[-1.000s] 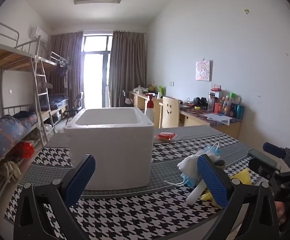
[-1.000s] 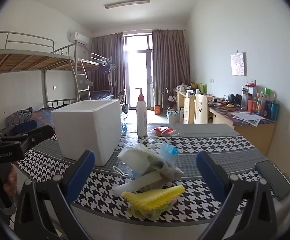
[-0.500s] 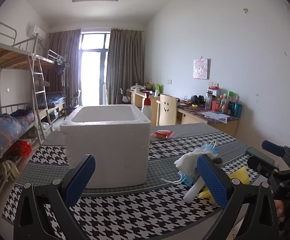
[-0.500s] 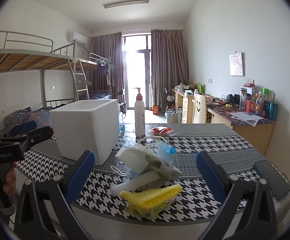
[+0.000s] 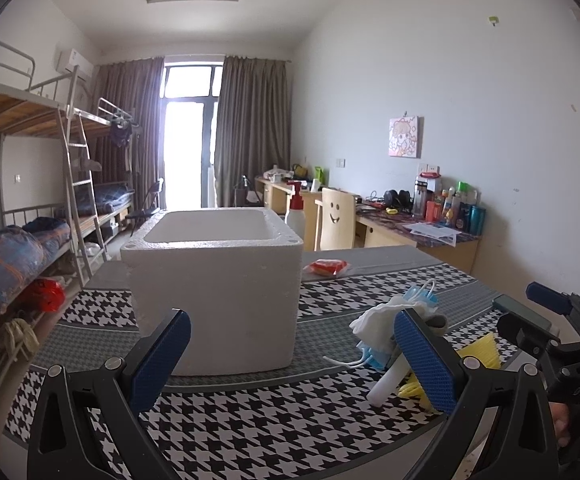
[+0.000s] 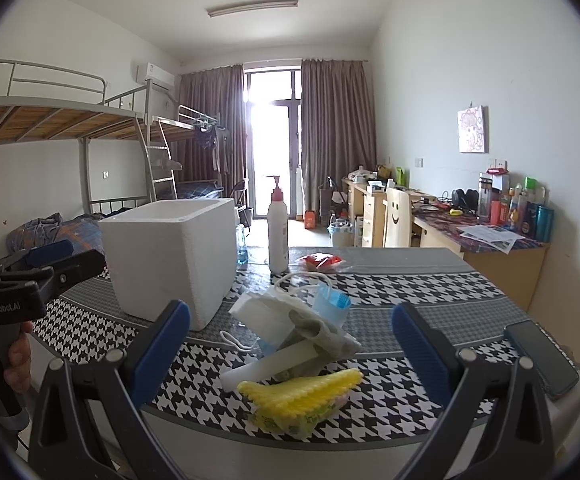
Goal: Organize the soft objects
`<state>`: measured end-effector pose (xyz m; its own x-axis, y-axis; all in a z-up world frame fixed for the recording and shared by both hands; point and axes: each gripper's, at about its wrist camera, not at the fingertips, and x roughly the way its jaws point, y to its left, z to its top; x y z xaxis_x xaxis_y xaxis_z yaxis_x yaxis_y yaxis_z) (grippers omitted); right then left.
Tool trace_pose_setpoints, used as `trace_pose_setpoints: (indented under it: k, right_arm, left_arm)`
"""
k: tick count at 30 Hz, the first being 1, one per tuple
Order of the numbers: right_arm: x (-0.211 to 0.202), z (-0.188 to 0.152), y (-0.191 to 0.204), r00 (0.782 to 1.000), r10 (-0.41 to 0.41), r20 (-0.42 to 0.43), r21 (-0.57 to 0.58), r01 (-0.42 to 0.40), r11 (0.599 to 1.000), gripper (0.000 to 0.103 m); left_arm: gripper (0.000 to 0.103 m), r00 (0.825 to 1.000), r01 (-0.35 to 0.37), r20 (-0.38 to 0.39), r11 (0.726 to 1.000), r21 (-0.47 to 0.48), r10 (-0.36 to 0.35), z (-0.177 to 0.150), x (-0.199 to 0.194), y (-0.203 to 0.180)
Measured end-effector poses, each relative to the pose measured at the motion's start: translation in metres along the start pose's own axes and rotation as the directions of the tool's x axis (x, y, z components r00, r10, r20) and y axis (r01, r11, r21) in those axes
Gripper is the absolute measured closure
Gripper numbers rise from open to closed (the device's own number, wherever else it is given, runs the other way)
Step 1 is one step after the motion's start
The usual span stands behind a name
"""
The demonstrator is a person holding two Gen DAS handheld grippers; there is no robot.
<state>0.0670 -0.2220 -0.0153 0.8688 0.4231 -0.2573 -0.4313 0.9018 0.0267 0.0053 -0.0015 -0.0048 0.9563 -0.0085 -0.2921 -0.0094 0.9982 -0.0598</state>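
**Both tongs wide, pile untouched**

The left wrist view looks into the top of the foam box (image 5: 214, 284) and shows bundles on the lower bunk (image 5: 6, 264) at far left; the right wrist view shows the box only from the side, but reveals a pump bottle (image 6: 278, 232) just right of it and a phone (image 6: 541, 352) at the table's (image 6: 429, 292) right edge; the soft pile (image 6: 297, 328), masks, cloth, a white tube and a yellow mesh sleeve (image 6: 301, 388), lies on the table right of the box, apart from it. The left gripper (image 5: 290, 360) is spread wide and grasps nothing; the right gripper (image 6: 290, 352) is equally released, its fingers framing the pile without touching it.
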Motion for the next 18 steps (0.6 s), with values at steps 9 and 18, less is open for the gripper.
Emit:
trace_pose_setpoints:
  k: [9, 18]
  right_arm:
    - [0.0020, -0.0002, -0.0056, 1.000, -0.010, -0.010, 0.004, 0.010, 1.000, 0.001]
    - [0.0072, -0.0028, -0.0052, 0.999, -0.019, -0.026, 0.008, 0.019, 1.000, 0.001]
  left_arm:
    - [0.001, 0.999, 0.026, -0.019, 1.000, 0.004, -0.026, -0.0016, 0.0032, -0.0015]
    - [0.001, 0.997, 0.058, -0.045, 0.998, 0.029, -0.057, -0.0053, 0.0104, -0.0072]
